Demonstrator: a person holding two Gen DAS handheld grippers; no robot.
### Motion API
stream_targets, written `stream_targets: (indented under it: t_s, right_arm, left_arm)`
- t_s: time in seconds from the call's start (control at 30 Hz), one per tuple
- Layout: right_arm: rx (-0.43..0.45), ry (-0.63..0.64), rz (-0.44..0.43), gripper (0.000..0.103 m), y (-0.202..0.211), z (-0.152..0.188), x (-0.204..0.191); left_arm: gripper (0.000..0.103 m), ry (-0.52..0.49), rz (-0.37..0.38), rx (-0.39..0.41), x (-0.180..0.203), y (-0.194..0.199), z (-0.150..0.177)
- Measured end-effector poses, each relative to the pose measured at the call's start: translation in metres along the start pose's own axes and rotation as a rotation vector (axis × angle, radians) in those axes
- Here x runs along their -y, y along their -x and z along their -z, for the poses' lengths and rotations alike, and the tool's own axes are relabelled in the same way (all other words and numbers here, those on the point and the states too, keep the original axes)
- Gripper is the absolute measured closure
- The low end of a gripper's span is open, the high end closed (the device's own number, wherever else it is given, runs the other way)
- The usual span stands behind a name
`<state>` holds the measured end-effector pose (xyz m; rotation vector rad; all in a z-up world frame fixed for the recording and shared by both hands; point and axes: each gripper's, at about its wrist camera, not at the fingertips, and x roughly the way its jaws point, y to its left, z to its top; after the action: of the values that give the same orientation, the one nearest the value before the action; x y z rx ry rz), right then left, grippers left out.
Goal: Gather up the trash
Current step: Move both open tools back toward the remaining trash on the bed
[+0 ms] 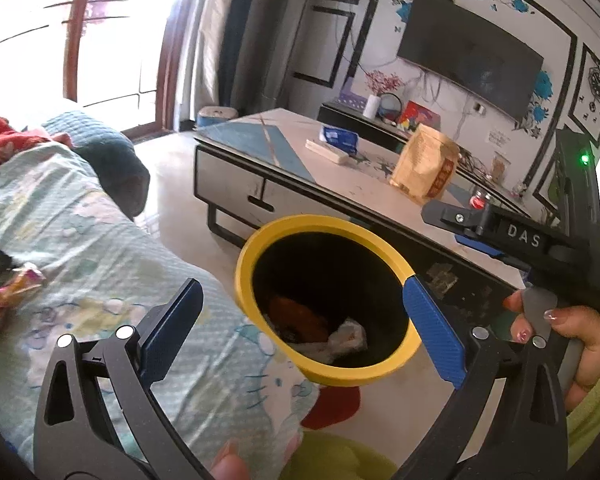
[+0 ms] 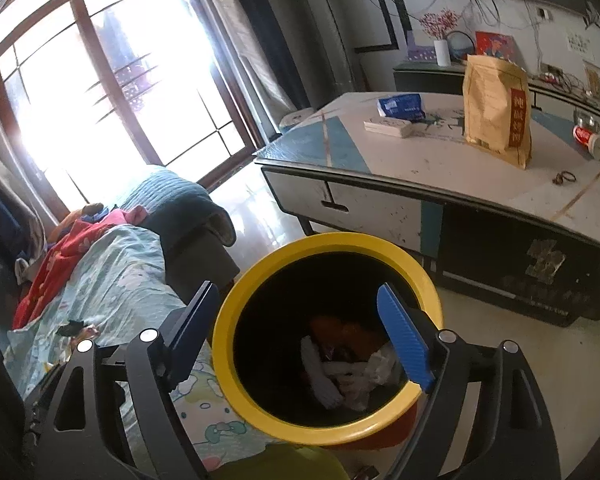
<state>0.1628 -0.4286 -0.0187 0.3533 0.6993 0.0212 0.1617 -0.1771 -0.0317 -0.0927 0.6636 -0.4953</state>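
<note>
A yellow-rimmed trash bin with a dark inside stands on the floor between the sofa and the coffee table. Crumpled white paper and an orange scrap lie in it. My left gripper hangs open above its mouth with nothing between the blue pads. My right gripper is also open and empty over the bin, above the white paper. Its black body, held by a hand, shows at the right of the left wrist view. Loose wrappers lie on the sofa blanket.
The sofa with a light cartoon blanket runs along the left. A low coffee table at right carries a brown paper bag, a blue tissue pack and a red can. Bare floor lies between them, toward the window.
</note>
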Motion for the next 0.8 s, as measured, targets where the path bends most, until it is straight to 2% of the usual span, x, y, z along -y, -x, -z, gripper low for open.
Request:
stream_targets:
  t_s: [0.33, 0.8]
  right_arm:
    - [0.025, 0.063, -0.029, 0.021, 0.007, 0.008, -0.029]
    - [0.079, 0.171, -0.179, 0.019, 0.022, 0.03, -0.093]
  left_arm:
    - [0.011, 0.07, -0.074, 0.062, -0.034, 0.029, -0.002]
    - [0.011, 0.153, -0.19, 0.147, -0.084, 0.074, 0.003]
